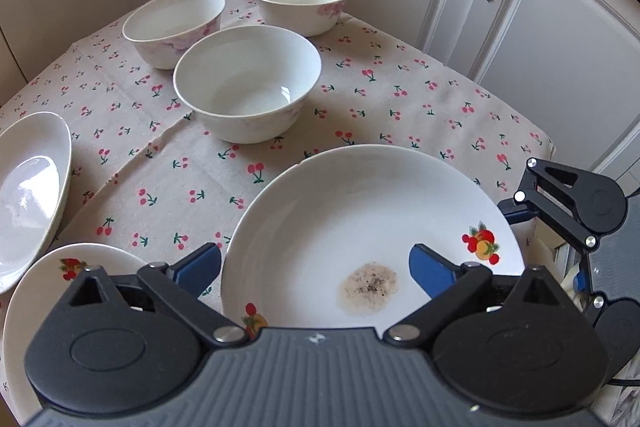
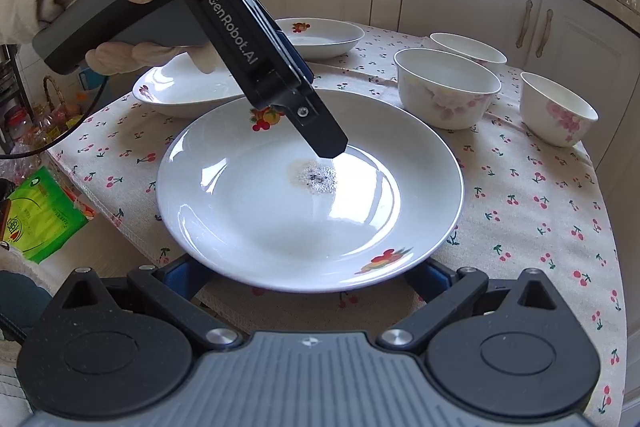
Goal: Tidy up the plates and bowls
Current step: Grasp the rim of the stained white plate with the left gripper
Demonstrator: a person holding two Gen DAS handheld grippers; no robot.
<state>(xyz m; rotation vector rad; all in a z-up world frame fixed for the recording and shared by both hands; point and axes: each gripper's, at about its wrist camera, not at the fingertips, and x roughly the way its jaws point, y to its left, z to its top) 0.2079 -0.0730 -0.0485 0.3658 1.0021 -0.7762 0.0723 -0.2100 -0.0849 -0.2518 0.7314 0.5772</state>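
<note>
A large white plate (image 1: 360, 211) with fruit decals and a brown stain lies on the cherry-print tablecloth; it also shows in the right wrist view (image 2: 280, 219). My left gripper (image 1: 316, 267) is open, straddling the plate's near rim, one finger (image 1: 432, 271) over the plate and the other (image 1: 198, 267) outside it. My right gripper (image 2: 308, 277) is open at the plate's opposite edge, with its fingers below the rim. Three white bowls (image 1: 248, 83) (image 1: 174, 25) (image 1: 300, 1) stand behind. Two more plates (image 1: 28, 187) (image 1: 52, 291) lie at left.
White cabinet doors (image 1: 540, 27) surround the table. The tablecloth (image 1: 420, 107) edge drops off at right. A green packet (image 2: 36, 215) and clutter sit beside the table in the right wrist view. The left tool body (image 2: 240, 39) and gloved hand hang over the plate.
</note>
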